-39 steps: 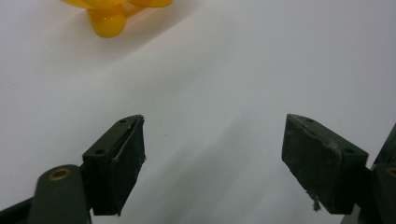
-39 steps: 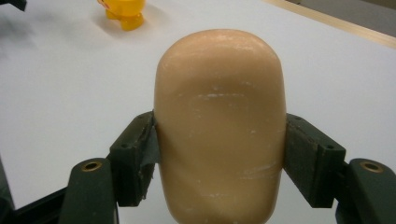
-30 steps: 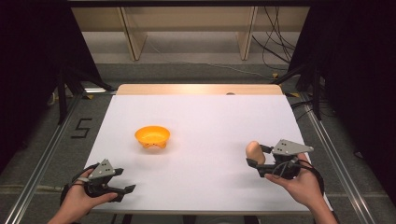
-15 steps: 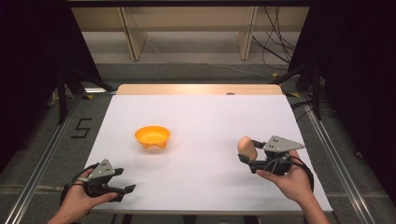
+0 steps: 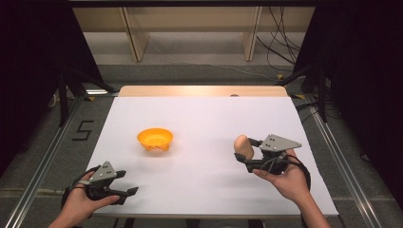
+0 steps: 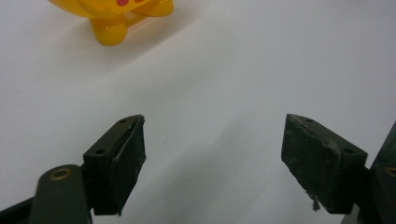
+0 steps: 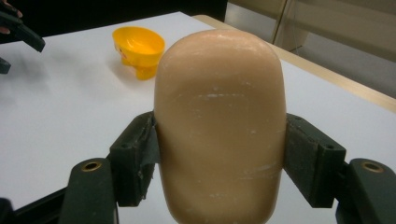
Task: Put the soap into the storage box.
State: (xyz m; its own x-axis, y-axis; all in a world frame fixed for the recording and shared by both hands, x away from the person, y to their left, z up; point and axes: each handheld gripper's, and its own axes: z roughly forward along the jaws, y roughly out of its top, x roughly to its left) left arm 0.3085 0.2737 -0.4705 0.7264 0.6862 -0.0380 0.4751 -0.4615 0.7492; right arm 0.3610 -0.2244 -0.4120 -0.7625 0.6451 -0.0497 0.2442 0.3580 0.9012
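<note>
the tan egg-shaped piece (image 7: pixel 219 126) sat upright, pinched between the jaws of the right gripper (image 5: pixel 248 154) over the table's (image 5: pixel 209 118) right side, well apart from the orange bowl (image 5: pixel 155 139). the left gripper (image 5: pixel 124 183) rested near the front-left corner, jaws spread, nothing between them.

High view looks down; gripper views sit close, sharing the yellow bowl (image 5: pixel 155 139).

White table (image 5: pixel 199 123), a wooden strip (image 5: pixel 199 90) along its far edge. Left of the table, a floor mark "5" (image 5: pixel 83 130). Beyond the table, cables (image 5: pixel 280 52) trail across the floor.
</note>
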